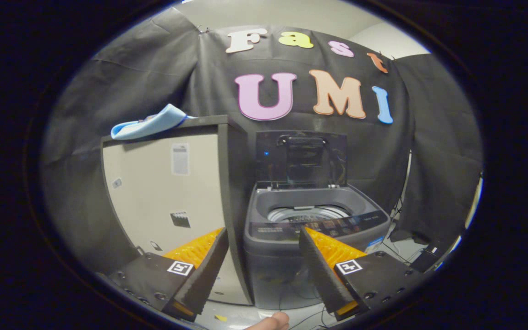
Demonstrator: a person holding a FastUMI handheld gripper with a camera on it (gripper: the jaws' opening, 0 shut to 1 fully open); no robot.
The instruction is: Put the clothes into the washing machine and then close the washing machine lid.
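While the gripper [262, 233] hangs in mid-air with its fingers spread wide apart and nothing between them, the washing machine [312, 238] sits just ahead, its front corner showing through the gap. Its lid [301, 158] is flipped up and leaning back against the black cloth wall, so you can look straight down into the drum [309, 213]. A tiny blue light glows on the lid's upper left. There's a dark control panel [323, 225] across the front rim with coloured markings, and a small blue sticker [374, 244] on the front right corner, but honestly all of it is too small and blurry to read.

Left of the machine, touching or nearly so, stands a tall beige cabinet [167, 201] with a dark frame. The clothes [149, 123], a light blue piece with a darker trim, are lying up on top of it, draped a bit over the front edge. The cabinet face has a pale label [180, 159] and a few little tags, none legible.

Each finger mount carries a square black-and-white marker [180, 267]. Cables trail on the floor to the machine's right.
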